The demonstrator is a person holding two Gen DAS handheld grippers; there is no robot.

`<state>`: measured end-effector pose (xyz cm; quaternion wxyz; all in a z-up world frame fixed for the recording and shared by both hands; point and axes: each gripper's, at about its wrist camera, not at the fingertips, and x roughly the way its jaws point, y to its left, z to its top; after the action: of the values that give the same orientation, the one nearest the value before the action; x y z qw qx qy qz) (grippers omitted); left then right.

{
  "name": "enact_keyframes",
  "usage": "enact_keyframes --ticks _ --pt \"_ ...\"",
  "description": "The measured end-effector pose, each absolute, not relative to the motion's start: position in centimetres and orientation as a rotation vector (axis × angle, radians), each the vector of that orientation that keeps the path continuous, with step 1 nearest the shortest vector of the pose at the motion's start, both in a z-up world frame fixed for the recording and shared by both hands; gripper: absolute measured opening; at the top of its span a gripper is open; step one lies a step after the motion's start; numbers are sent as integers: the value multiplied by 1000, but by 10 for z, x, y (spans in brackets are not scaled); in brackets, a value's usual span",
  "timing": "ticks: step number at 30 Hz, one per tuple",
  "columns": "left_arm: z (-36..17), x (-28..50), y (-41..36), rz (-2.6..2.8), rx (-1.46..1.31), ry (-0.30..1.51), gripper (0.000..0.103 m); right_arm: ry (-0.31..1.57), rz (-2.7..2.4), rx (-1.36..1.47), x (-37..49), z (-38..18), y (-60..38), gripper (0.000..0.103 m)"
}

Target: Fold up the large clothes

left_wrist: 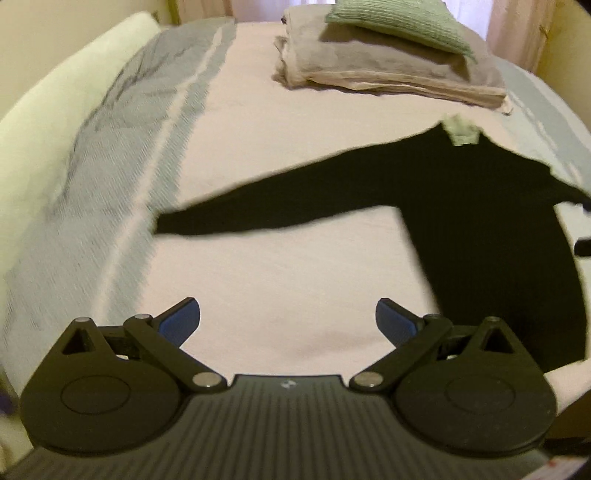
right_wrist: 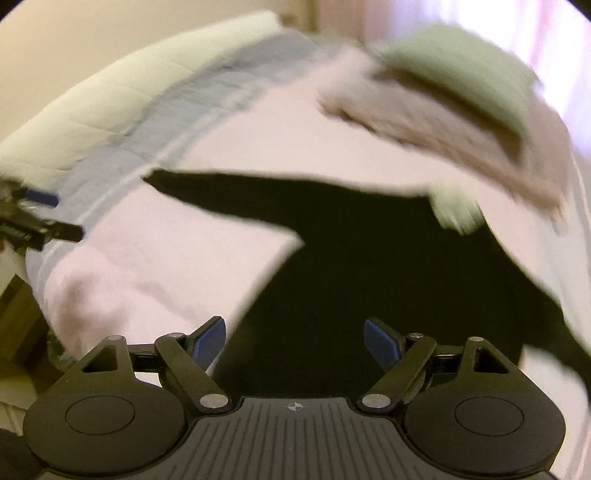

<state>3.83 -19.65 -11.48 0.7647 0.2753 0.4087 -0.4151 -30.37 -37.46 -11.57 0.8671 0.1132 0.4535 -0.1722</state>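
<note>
Left wrist view: the left gripper (left_wrist: 288, 320) gapes empty beside the black sweater (left_wrist: 480, 229) (one sleeve outstretched). Above the sweater, the right gripper (right_wrist: 294, 339) spreads wide, holding nothing.

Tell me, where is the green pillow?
In the left wrist view the green pillow sits at the far end of the bed, on top of the folded beige blankets, beyond the black sweater.

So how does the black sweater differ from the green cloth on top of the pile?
The black sweater lies spread flat on the bed, one sleeve stretched out; the green cloth is folded. The sweater rests directly on the bed, while the green cloth sits on a pile of beige linen. Neither is held: both tongs are open.
</note>
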Motion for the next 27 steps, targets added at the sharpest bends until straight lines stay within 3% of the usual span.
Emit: enact_keyframes --ticks 4,7,12,23,25,27 --pt "-140 130 -180 -957 690 832 100 924 -317 121 -198 -134 -331 79" --pt "-161 198 -173 -976 768 786 100 905 -263 58 -123 -158 -306 73" --pt "-194 274 -169 -981 823 729 100 912 -150 -78 4 -219 -268 44" --pt "-259 364 -166 -956 778 786 100 952 2 -329 173 -356 -230 35" --pt "-264 368 -165 -963 765 799 100 963 -1 -380 182 -370 -226 27" --pt "-267 371 -166 -970 756 808 100 960 -21 -382 186 -375 -228 10"
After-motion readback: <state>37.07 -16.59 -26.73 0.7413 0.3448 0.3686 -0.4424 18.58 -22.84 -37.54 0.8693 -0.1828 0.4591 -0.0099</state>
